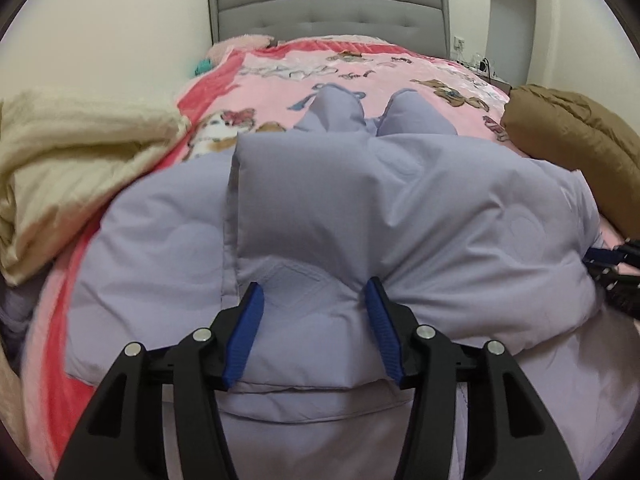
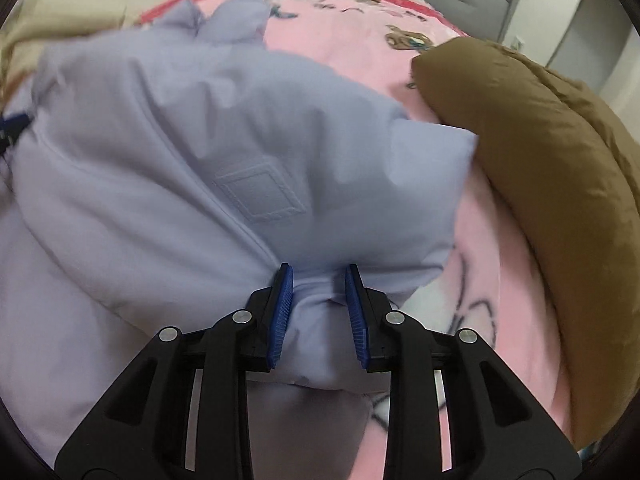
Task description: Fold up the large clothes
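A lavender puffer jacket (image 1: 360, 208) lies on the pink blanket (image 1: 400, 76) of the bed, partly folded, its two sleeves pointing toward the headboard. My left gripper (image 1: 314, 292) has its blue pads on either side of a thick fold of the jacket's near edge and squeezes it. My right gripper (image 2: 318, 276) is shut on a bunched fold of the same jacket (image 2: 200, 140) at its right edge. The right gripper also shows at the right edge of the left wrist view (image 1: 612, 268). The left gripper's tip shows at the left edge of the right wrist view (image 2: 12, 128).
A brown puffer garment (image 2: 540, 160) lies at the right of the bed, close to the jacket; it also shows in the left wrist view (image 1: 572, 128). A cream blanket (image 1: 68, 160) is piled at the left. The grey headboard (image 1: 328, 8) stands against the far wall.
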A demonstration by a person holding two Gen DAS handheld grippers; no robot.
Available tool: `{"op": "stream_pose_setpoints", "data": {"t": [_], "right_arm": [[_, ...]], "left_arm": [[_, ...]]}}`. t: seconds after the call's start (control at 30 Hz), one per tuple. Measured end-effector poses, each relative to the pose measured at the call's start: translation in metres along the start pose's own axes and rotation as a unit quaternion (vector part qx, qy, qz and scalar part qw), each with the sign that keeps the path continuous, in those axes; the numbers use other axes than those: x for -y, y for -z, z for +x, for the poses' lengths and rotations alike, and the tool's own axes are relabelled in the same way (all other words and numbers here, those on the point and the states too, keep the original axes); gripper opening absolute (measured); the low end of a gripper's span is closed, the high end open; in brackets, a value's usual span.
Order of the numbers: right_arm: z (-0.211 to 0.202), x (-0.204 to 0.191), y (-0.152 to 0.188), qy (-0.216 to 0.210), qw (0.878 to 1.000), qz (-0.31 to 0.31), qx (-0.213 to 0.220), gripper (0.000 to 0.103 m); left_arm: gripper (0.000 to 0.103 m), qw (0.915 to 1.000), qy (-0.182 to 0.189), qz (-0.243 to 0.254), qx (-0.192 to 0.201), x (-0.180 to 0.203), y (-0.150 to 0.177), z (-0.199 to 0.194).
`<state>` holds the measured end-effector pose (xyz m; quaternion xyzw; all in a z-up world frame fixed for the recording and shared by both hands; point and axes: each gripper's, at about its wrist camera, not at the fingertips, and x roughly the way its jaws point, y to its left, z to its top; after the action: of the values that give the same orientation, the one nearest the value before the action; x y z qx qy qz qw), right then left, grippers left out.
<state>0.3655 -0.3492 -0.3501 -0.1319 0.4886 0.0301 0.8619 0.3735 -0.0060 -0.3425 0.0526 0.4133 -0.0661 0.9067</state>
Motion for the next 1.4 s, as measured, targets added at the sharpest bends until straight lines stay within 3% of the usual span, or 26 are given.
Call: {"op": "stream_pose_setpoints", "data": {"t": [0.1,0.17,0.27,0.3,0.33,0.47,0.53,0.67,0.8,0.93,1.03,1.1,1.13,1.17,1.23,1.3,1.4], "right_arm": [[0.003,0.001,-0.003,0.000,1.000,0.009,-0.016,0.026],[-0.009,0.004,-0.007,0.003,0.999,0.031,-0.017,0.027],[-0.041,0.007,-0.008,-0.016,0.997,0.059,0.042,0.027],[-0.056,0.006,-0.007,-0.026,0.995,0.069,0.072,0.031],[-0.064,0.004,-0.007,-0.038,0.993,0.072,0.086,0.042],[-0.080,-0.031,-0.010,-0.088,0.989,0.048,0.108,0.044],[-0.073,-0.050,-0.013,-0.102,0.989,0.032,0.099,0.044],[-0.044,-0.077,-0.019,-0.069,0.996,0.004,0.059,0.043],[-0.026,-0.075,-0.018,-0.081,0.996,0.025,0.022,0.044],[-0.029,-0.074,-0.024,-0.084,0.996,0.021,0.011,0.043],[-0.057,-0.055,-0.031,-0.097,0.991,0.058,0.069,0.045],[-0.078,-0.036,-0.036,-0.105,0.982,0.102,0.121,0.053],[-0.084,-0.025,-0.040,-0.104,0.976,0.127,0.146,0.059],[-0.084,-0.019,-0.044,-0.104,0.972,0.140,0.155,0.058],[-0.069,-0.008,-0.060,-0.093,0.971,0.165,0.149,0.051],[-0.047,-0.004,-0.073,-0.095,0.971,0.180,0.123,0.044],[-0.017,-0.008,-0.083,-0.088,0.974,0.192,0.082,0.044]], "left_arm": [[0.055,0.9999,0.006,-0.006,-0.008,-0.003,0.000,0.006],[0.055,1.0000,-0.009,0.001,0.002,0.000,-0.003,-0.004],[0.055,0.9994,-0.022,-0.006,0.026,-0.001,-0.003,-0.025],[0.055,0.9991,-0.024,-0.010,0.034,-0.002,-0.002,-0.031],[0.055,0.9988,-0.025,-0.014,0.041,-0.003,-0.001,-0.037],[0.056,0.9982,-0.032,0.009,0.049,0.008,0.011,-0.049],[0.056,0.9983,-0.033,0.029,0.039,0.015,0.017,-0.044],[0.056,0.9988,-0.031,0.034,0.019,0.019,0.027,-0.030],[0.057,0.9989,-0.022,0.041,-0.002,0.018,0.030,-0.020],[0.057,0.9965,-0.046,0.070,0.004,0.028,0.033,-0.020],[0.057,0.9952,-0.050,0.073,0.044,0.027,0.017,-0.045],[0.065,0.9935,-0.037,0.062,0.088,0.024,0.000,-0.062],[0.074,0.9930,-0.026,0.057,0.100,0.023,-0.008,-0.065],[0.077,0.9929,-0.004,0.051,0.107,0.020,-0.022,-0.064],[0.077,0.9936,0.005,0.050,0.102,0.019,-0.044,-0.049],[0.075,0.9951,-0.014,0.054,0.081,0.016,-0.060,-0.021],[0.070,0.9987,-0.008,0.038,0.034,0.003,-0.070,0.013]]}}
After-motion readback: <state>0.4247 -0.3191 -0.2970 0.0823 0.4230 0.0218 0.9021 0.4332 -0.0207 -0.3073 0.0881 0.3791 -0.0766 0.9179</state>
